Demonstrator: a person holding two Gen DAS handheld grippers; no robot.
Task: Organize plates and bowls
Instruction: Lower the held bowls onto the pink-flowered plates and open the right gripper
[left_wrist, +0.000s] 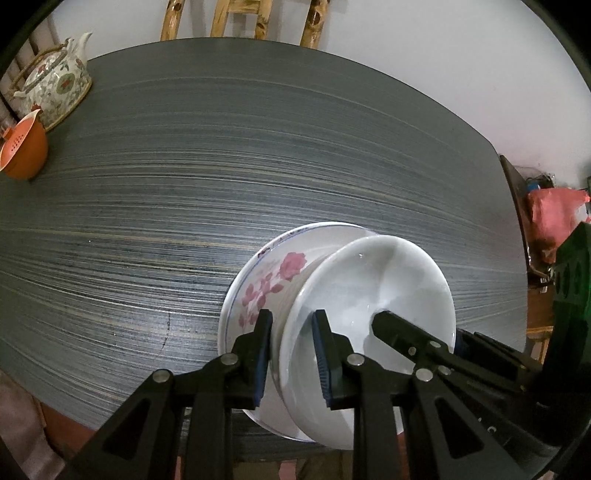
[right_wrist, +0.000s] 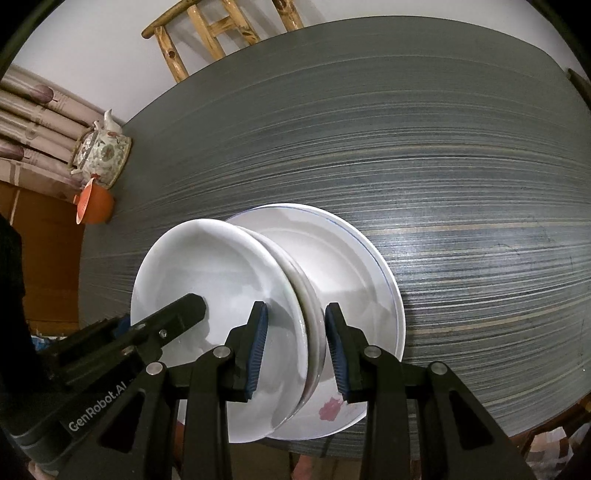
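Note:
A plain white dish (left_wrist: 388, 280) hangs tilted just above a rose-patterned plate (left_wrist: 266, 280) with a thin blue rim, which lies on the dark striped table (left_wrist: 221, 166) near its front edge. My left gripper (left_wrist: 293, 354) is shut on the dish's near rim. From the opposite side my right gripper (right_wrist: 295, 350) is shut on the white dish (right_wrist: 207, 273); a second pale rim shows just under it there. The patterned plate (right_wrist: 351, 266) lies beneath. Each view shows the other gripper's finger reaching into the dish.
A flowered teapot (left_wrist: 55, 79) and an orange cup (left_wrist: 24, 147) stand at the table's far left corner. A bamboo chair (left_wrist: 243, 18) stands behind the table and a red bag (left_wrist: 554, 218) lies off its right edge. Curtains (right_wrist: 33, 122) hang at the left.

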